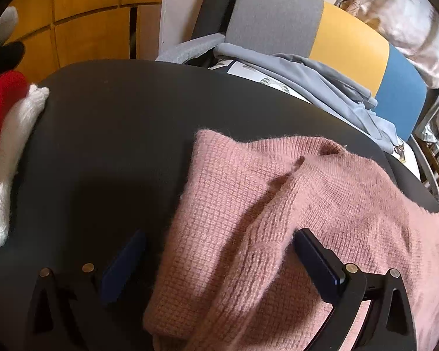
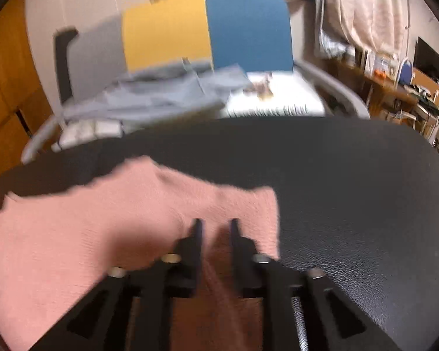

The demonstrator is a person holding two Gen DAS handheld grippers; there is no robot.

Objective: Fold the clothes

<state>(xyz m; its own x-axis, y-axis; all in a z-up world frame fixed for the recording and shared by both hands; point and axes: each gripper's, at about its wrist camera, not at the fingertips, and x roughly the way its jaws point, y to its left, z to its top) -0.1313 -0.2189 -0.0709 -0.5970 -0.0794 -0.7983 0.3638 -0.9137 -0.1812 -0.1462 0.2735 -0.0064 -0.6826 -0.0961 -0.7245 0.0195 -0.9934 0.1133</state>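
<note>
Left claw wide open over pink sweater; right claw pinching its fabric, black tabletop beneath.

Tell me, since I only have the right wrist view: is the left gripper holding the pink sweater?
Observer: No. The left gripper is wide open, over the pink sweater's left edge.
Operator: Anything else on the black table?
Observer: Yes, red and white knitwear at its far left edge.
Operator: Is the sweater flat there?
Observer: No, a raised fold runs diagonally across it.
</note>
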